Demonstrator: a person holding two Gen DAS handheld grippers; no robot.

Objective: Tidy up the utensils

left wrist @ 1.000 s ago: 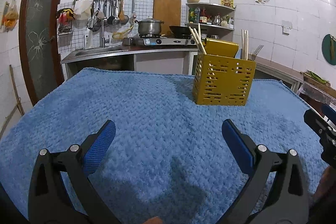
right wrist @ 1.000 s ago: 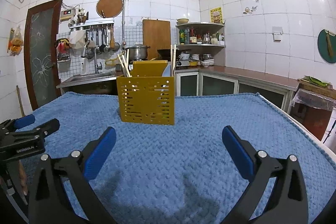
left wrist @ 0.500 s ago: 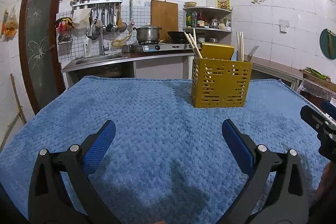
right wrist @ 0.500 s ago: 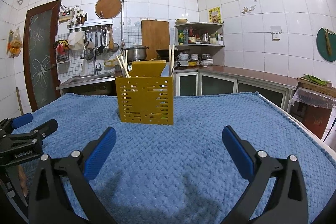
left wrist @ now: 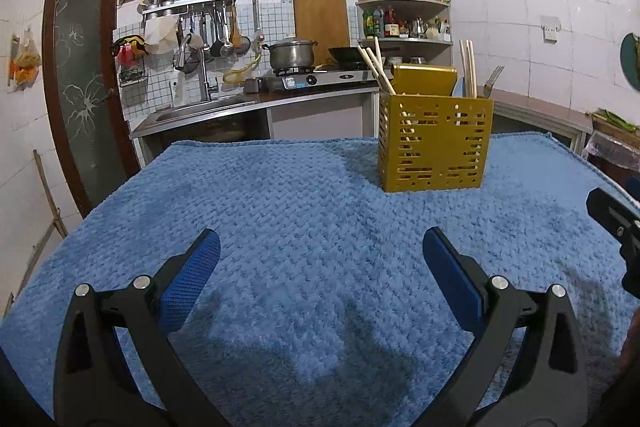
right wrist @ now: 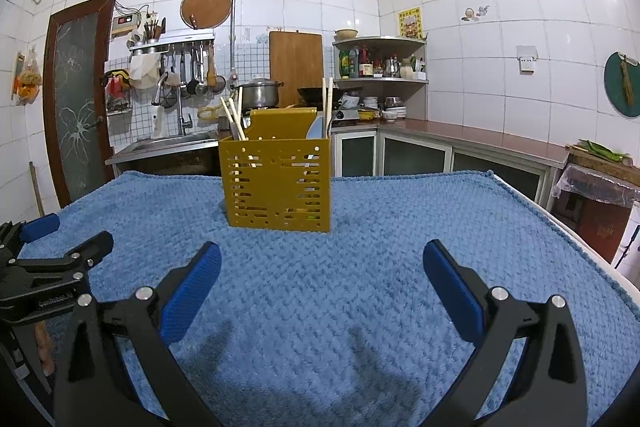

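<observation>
Left gripper (left wrist: 320,259) spread wide, nothing held, low over the near part of the blue towel (left wrist: 280,195). Right gripper (right wrist: 322,261) also spread, empty, just beside it. Yellow caddy (right wrist: 278,183) stands upright toward the towel's far edge, chopsticks (right wrist: 234,119) and a fork (left wrist: 491,83) already in it. No loose utensils visible on the towel. Sorting looks finished or paused; next move probably calls for locating any remaining piece.
</observation>
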